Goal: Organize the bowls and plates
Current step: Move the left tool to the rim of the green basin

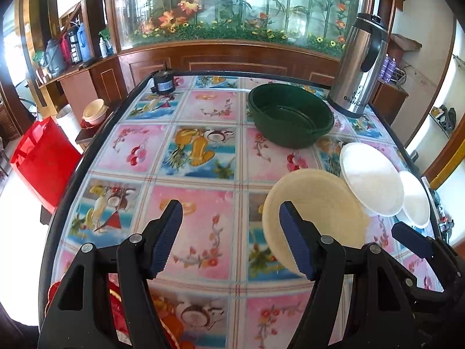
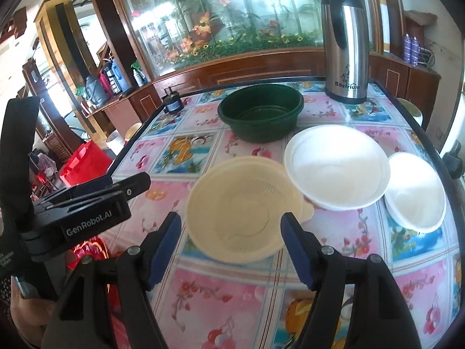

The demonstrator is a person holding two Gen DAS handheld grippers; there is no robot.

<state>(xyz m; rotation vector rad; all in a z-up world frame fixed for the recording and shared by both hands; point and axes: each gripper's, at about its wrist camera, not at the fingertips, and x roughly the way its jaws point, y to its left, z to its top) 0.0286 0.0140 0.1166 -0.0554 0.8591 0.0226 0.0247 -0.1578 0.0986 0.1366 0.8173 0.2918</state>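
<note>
A cream ribbed bowl [image 2: 242, 212] is seen nearest on the tabletop [image 2: 221, 296], its inner wall finely ridged, slightly blurred. To its right a larger white bowl [image 2: 337, 168] is noted, its rim overlapping the cream bowl's rim; whether they touch cannot be told. A smaller white bowl [image 2: 415, 192] lies just beside that, close to the tabletop's right edge. Count: three light bowls, one dark green basin [image 2: 261, 113] behind them, one steel thermos jug [image 2: 344, 43] at the far right corner, one small black object [image 1: 163, 83] at the far left edge.

The left hand-held gripper [image 1: 231, 240] is held with jaws apart, nothing between them, over bare patterned cloth left of the cream bowl. The right hand-held gripper [image 2: 231, 244] is likewise spread, the cream bowl's near rim lying between its fingers without visible contact. Open cloth is recorded across the left half of the tabletop.
</note>
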